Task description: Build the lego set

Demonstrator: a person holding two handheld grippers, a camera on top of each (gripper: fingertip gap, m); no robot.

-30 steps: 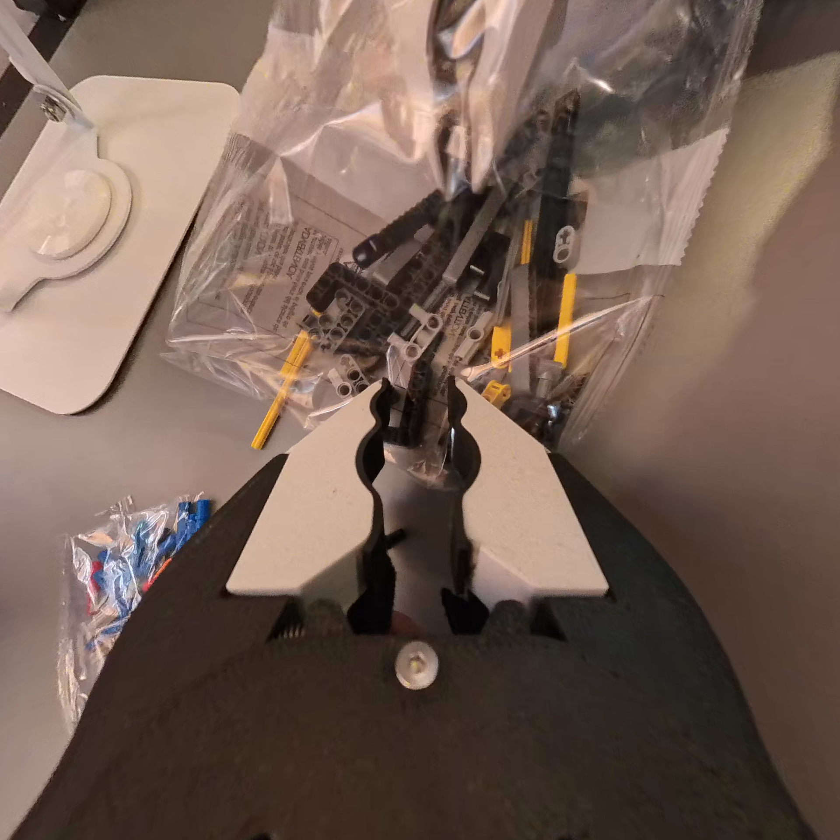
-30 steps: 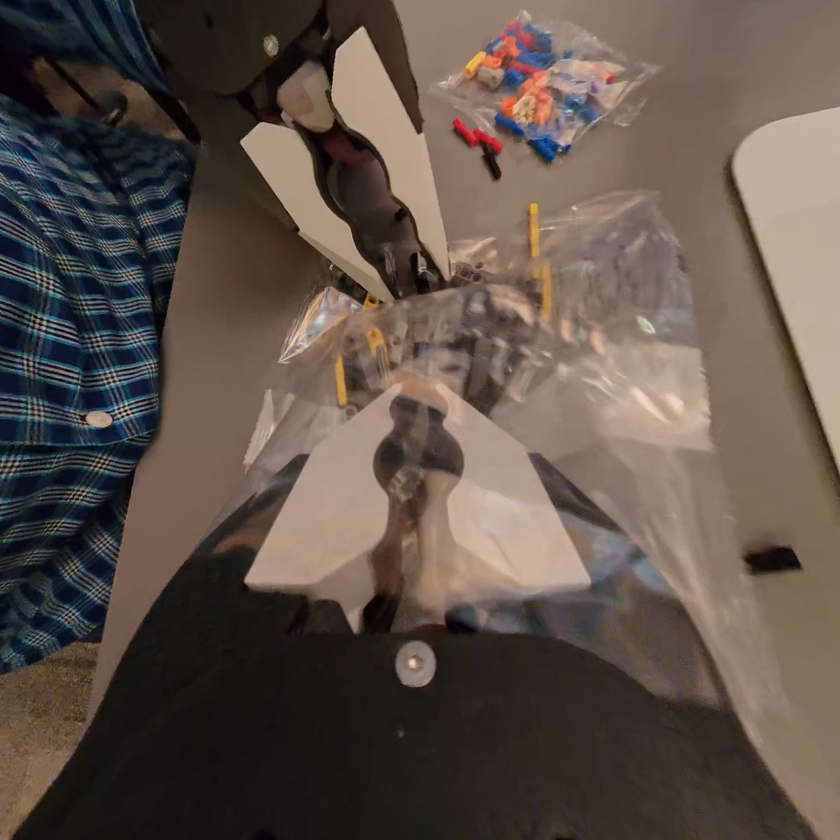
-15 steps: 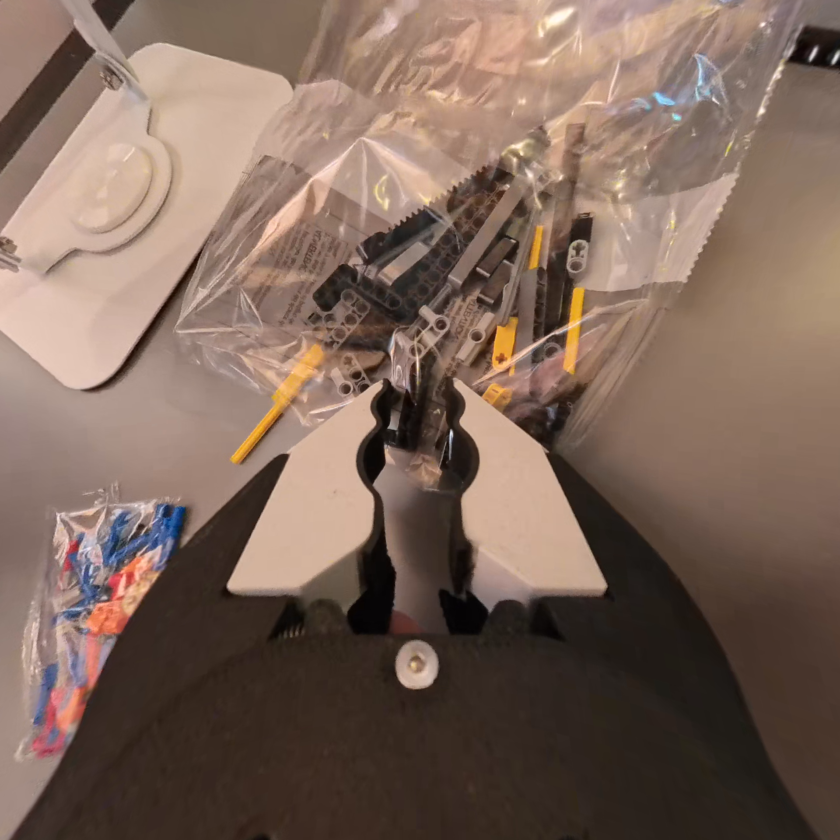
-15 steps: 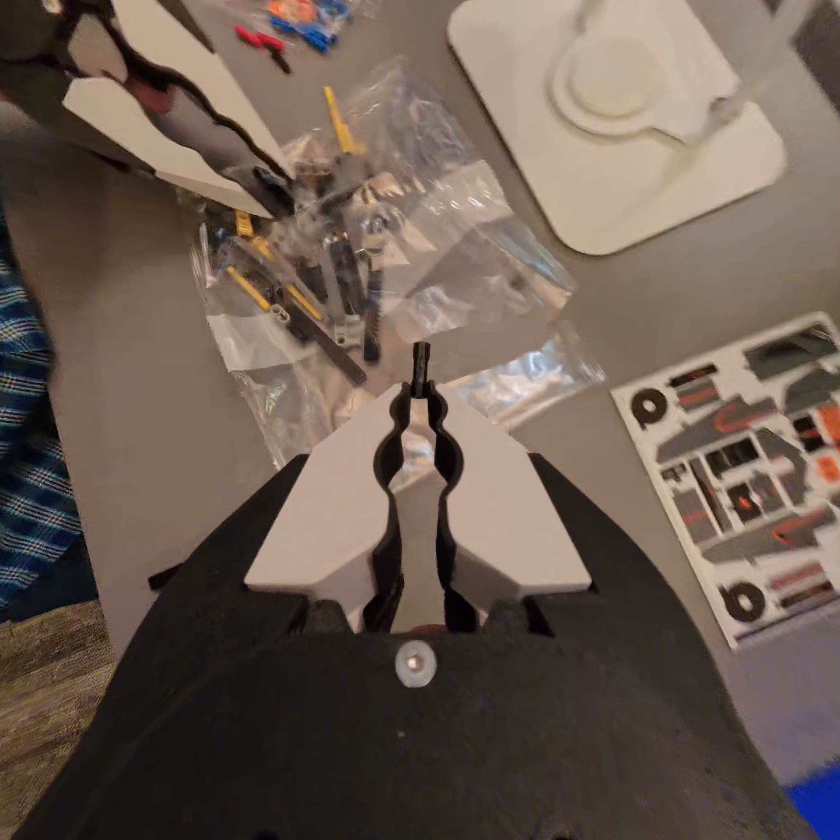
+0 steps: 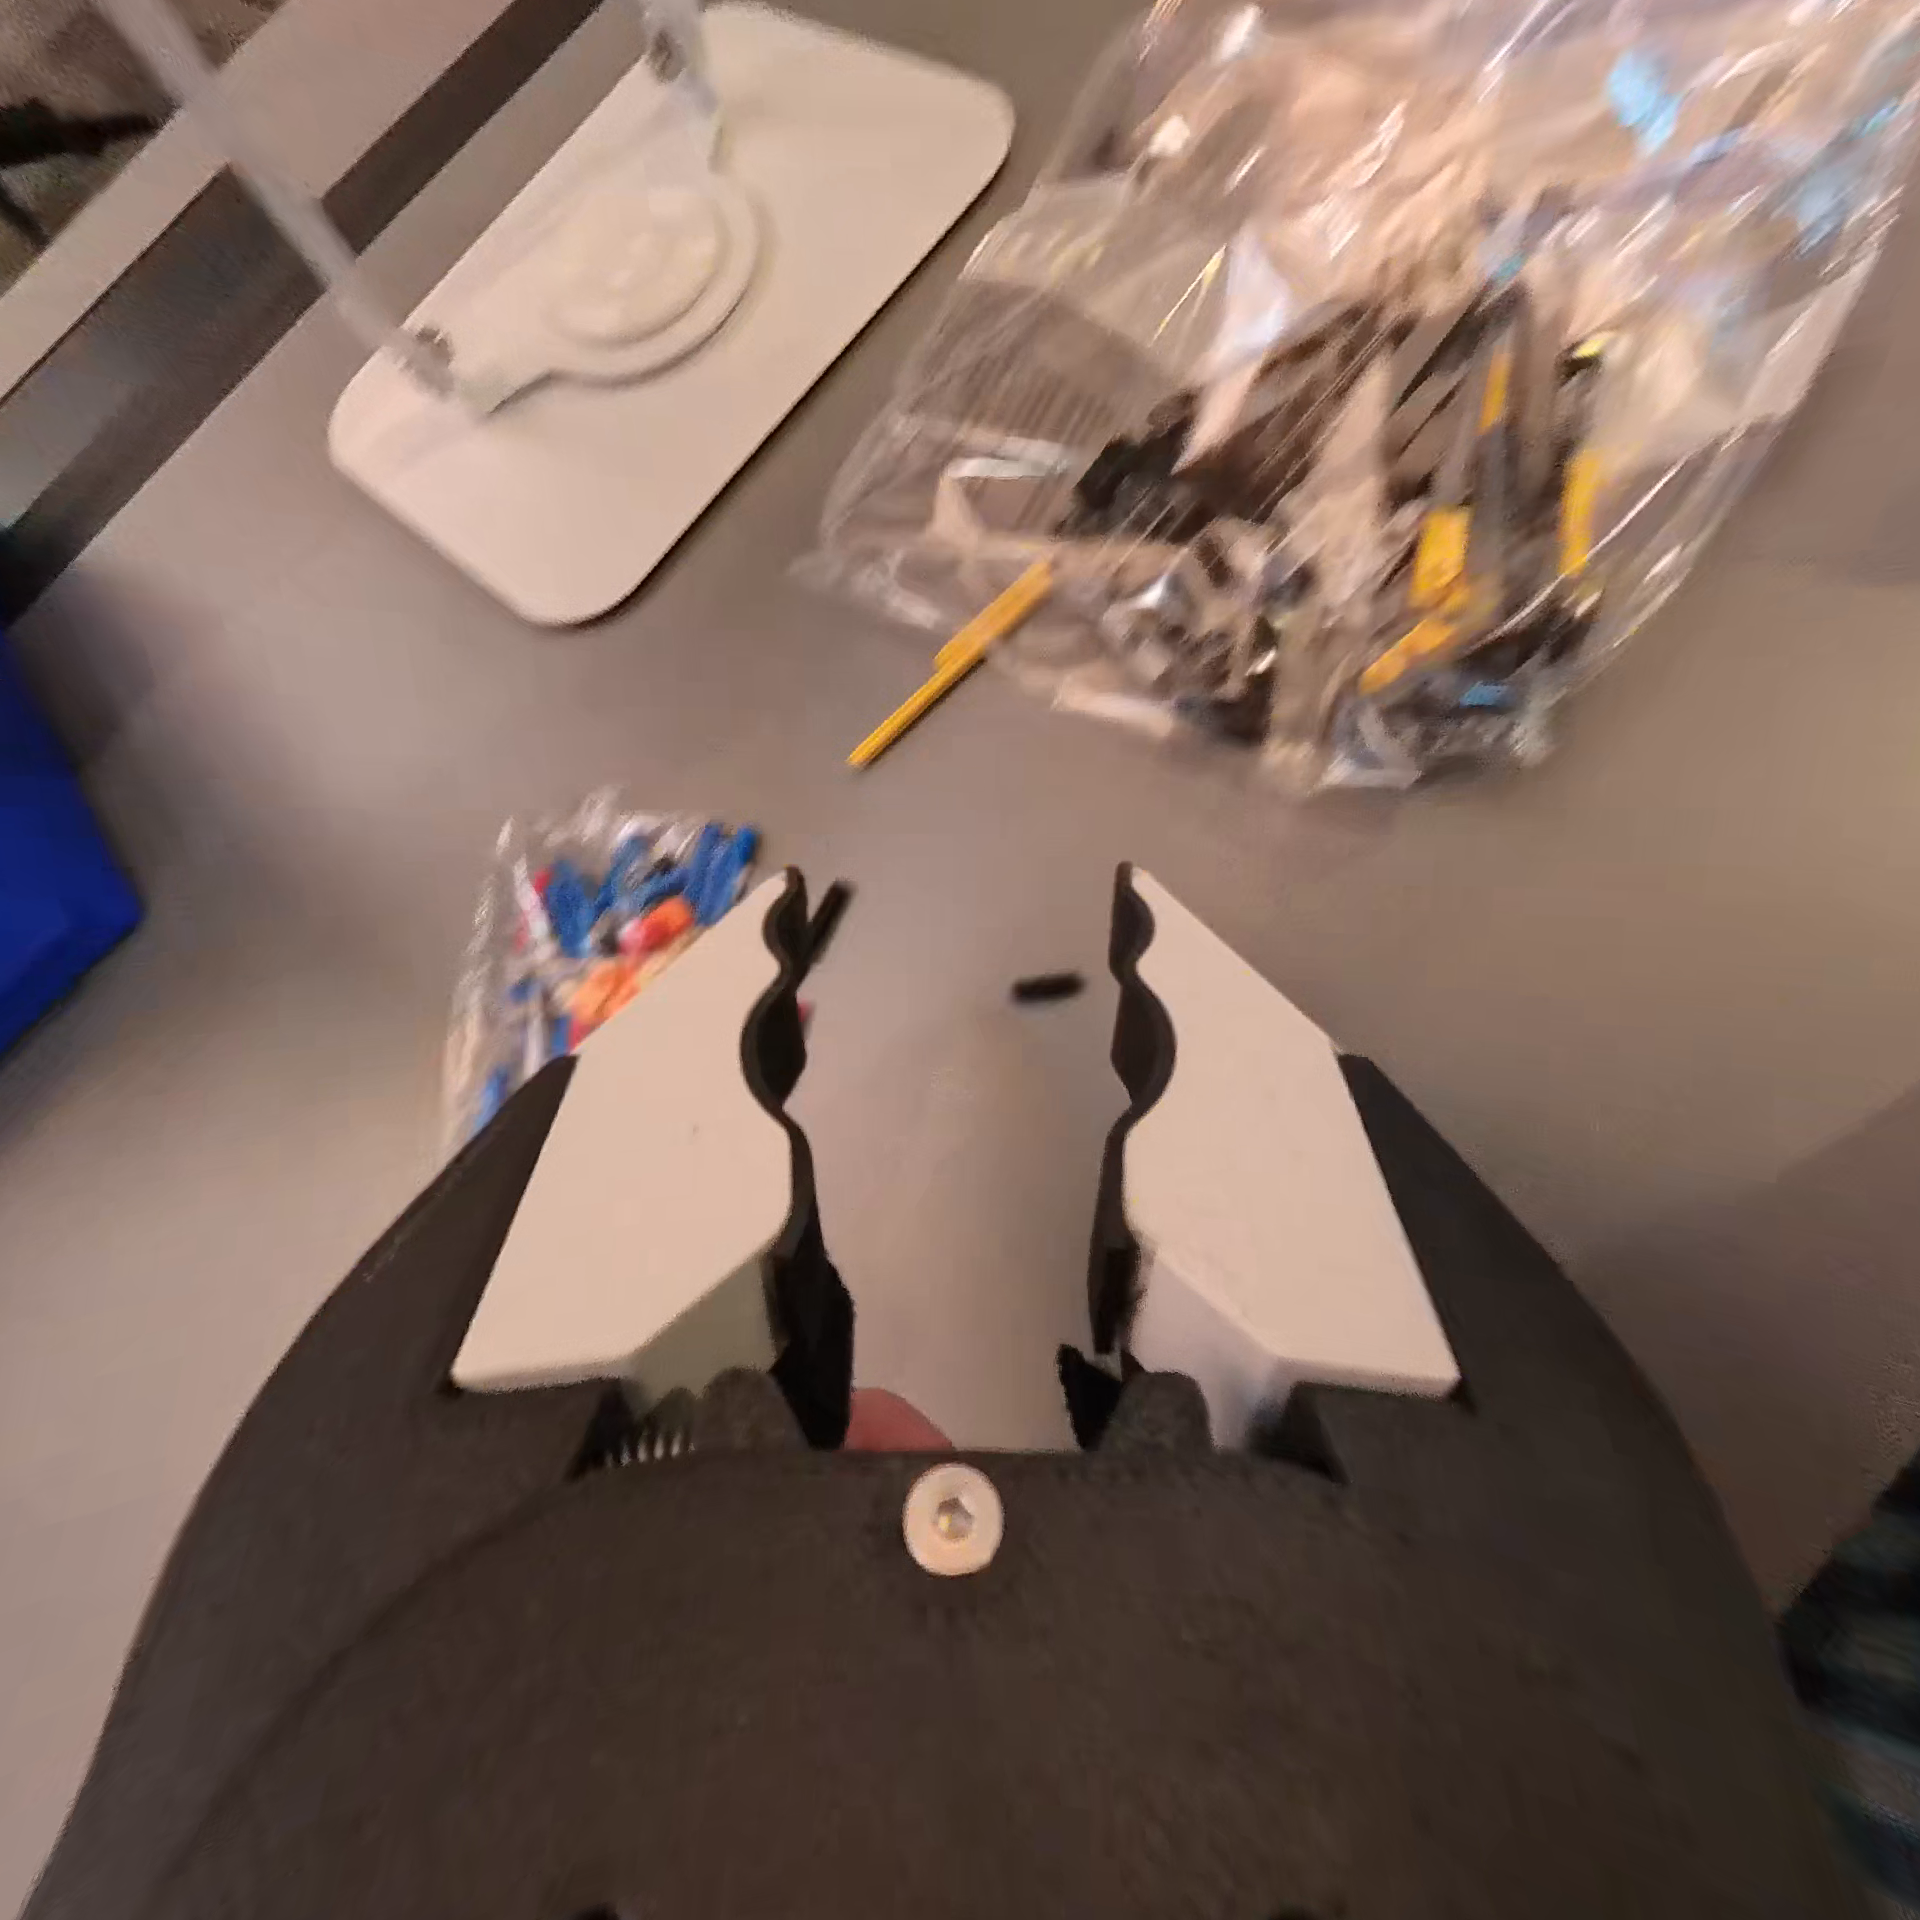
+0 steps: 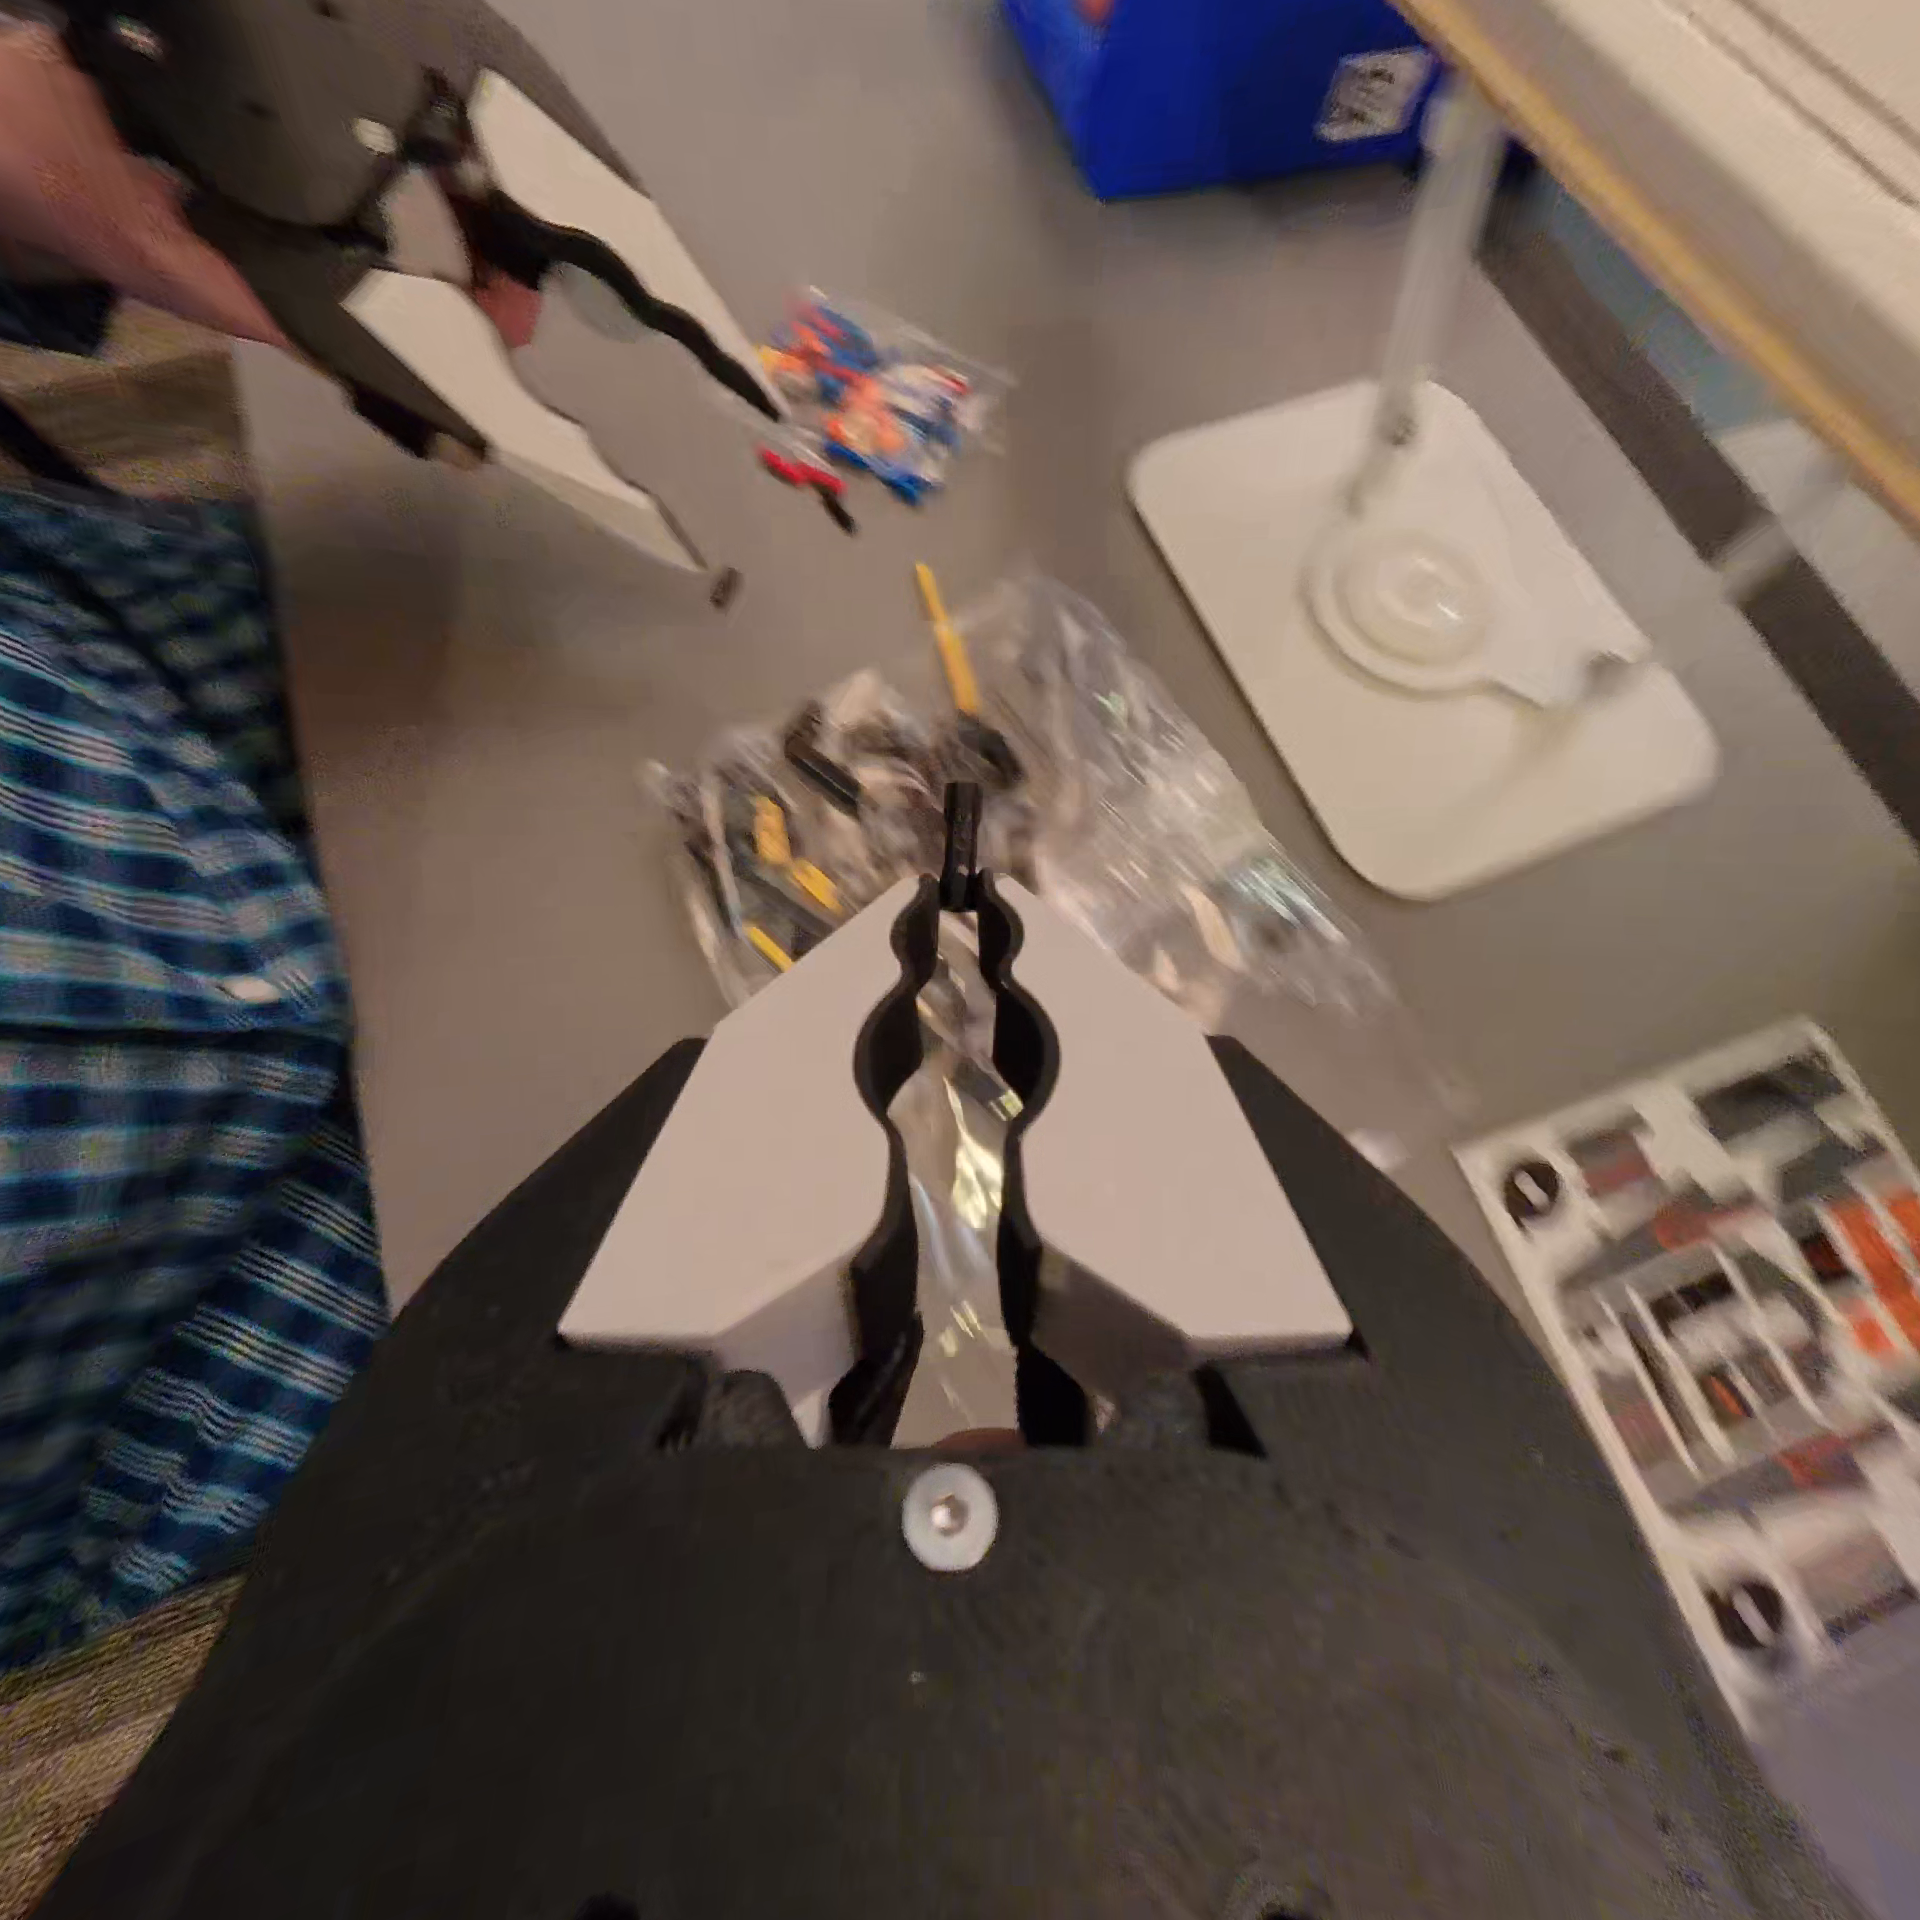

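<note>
My left gripper is open and empty, low over the grey table. A small black pin lies on the table between its fingers, and another black pin lies at its left fingertip. The large clear bag of black, grey and yellow lego parts lies ahead to the right, with a yellow axle sticking out. My right gripper is shut on a thin black pin that pokes out past its tips, above the large bag. The left gripper also shows in the right wrist view, open.
A small bag of blue, orange and red pieces lies by my left finger; it also shows in the right wrist view. A white lamp base, a sticker sheet and a blue box are on the table. A person's plaid shirt is at the left. The grippers' ends are close to 20 cm from one another. My left gripper's tips are some 9 cm from the yellow axle. My right wrist view looks at it from another angle.
My left gripper let go of the large bag, opened and drew back toward the small bag. My right gripper came out of the bag holding the black pin and pulled back.
</note>
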